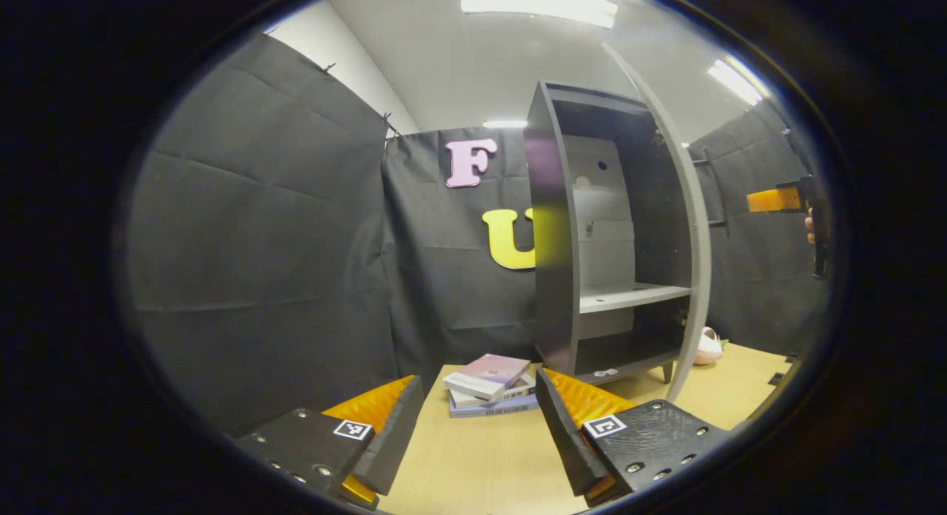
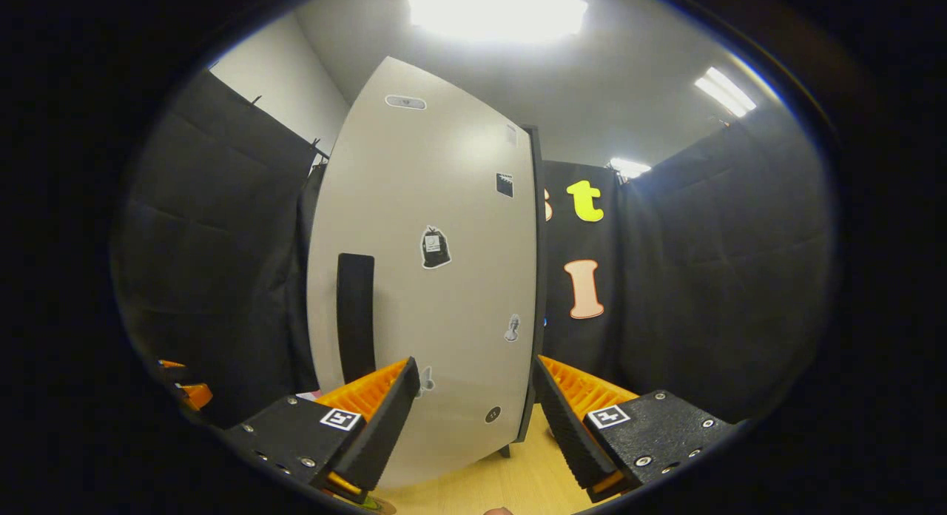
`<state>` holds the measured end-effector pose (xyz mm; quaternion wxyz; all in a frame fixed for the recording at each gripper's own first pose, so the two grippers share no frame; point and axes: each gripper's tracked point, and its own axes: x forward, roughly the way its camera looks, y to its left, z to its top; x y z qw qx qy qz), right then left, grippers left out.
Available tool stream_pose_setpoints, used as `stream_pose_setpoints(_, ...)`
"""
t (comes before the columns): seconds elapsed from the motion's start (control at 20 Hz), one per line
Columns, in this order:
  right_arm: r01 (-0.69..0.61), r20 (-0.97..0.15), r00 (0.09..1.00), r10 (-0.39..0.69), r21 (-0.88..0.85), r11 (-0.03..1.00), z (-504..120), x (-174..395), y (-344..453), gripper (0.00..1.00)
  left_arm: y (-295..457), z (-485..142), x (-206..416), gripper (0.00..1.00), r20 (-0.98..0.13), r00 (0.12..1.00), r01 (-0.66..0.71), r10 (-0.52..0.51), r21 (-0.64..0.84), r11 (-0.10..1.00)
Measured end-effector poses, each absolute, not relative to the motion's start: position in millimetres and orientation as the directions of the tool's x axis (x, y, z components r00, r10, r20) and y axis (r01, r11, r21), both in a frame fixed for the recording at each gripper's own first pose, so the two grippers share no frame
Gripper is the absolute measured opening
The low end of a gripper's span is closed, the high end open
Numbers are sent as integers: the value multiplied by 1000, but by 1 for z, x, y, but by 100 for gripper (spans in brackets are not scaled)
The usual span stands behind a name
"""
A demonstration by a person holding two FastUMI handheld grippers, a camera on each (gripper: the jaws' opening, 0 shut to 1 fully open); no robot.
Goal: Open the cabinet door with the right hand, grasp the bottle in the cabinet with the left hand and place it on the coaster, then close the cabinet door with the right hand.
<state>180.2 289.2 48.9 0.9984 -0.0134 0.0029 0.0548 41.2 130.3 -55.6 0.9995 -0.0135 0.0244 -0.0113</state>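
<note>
The dark grey cabinet point(image 1: 551, 234) stands on the wooden table with its pale door point(image 1: 692, 226) swung wide, seen edge-on. Its light shelf point(image 1: 629, 297) and the compartments I can see are bare. My left gripper point(image 1: 477, 382) is open, low over the table, some way in front of the cabinet. My right gripper point(image 2: 473, 367) is open too, close to the door's outer face point(image 2: 444, 278), to the right of the black handle point(image 2: 355, 315) and not touching it. In the left gripper view the right gripper point(image 1: 784, 200) shows beyond the door, held by a hand.
A stack of books point(image 1: 492, 385) lies on the table point(image 1: 473, 463) left of the cabinet's foot. A small white object point(image 1: 708, 346) sits behind the open door. Black cloth walls close the booth. Several stickers point(image 2: 435, 247) dot the door's face.
</note>
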Motion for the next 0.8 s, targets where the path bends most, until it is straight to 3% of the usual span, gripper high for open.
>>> stream_pose_setpoints(0.05, -113, -13, 993, 113, -22, 993, 47, 178, 283, 95, 129, -55, 43, 87, -46, 999, 22, -23, -32, 999)
stream_pose_setpoints(0.4, -127, -22, 992, 127, 18, 992, 42, 171, 217, 95, 112, -47, 44, 92, -26, 999, 43, -44, -51, 998)
stream_pose_setpoints(0.65, -132, -35, 990, 135, 58, 990, 27, 170, 175, 95, 100, -43, 42, 83, -32, 998, 47, -49, -80, 996)
stream_pose_setpoints(0.8, -122, -53, 991, 125, 47, 991, 13, 172, 151, 95, 98, -41, 43, 92, -28, 999, 36, -38, -80, 996)
